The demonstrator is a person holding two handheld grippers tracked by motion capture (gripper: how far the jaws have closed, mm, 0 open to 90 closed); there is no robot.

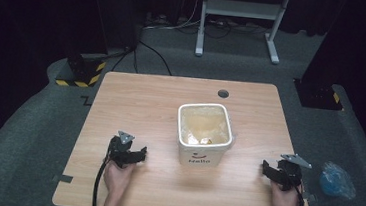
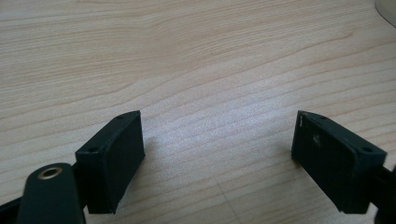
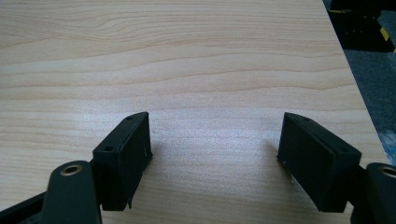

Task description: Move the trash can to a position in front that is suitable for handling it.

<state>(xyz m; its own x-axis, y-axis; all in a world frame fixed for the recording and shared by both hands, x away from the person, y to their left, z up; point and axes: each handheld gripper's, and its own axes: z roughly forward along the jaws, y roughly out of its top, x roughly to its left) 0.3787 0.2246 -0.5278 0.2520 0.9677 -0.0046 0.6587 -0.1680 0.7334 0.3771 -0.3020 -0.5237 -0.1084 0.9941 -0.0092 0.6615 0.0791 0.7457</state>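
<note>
Left gripper (image 1: 127, 152) — resting near the tabletop's (image 1: 136, 94) front-left corner, jaws standing wide apart, gripping nothing, bare wood lying between them. White bin (image 1: 204, 133) — sitting upright at the tabletop's middle, nearer the front edge, lined with clear plastic, small scraps lying inside. Right gripper (image 1: 279, 172) — resting by the front-right corner, jaws gaping fully, holding nothing. Blue bag (image 1: 337, 180) — lying on the floor beyond the right edge.

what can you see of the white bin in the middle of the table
The white bin is a squarish, plastic-looking container with rounded corners, standing upright near the middle of the wooden table. A clear liner seems to sit inside, with small yellowish items at the bottom. Its front carries a red mark and the word Hello. Nothing touches it.
</note>
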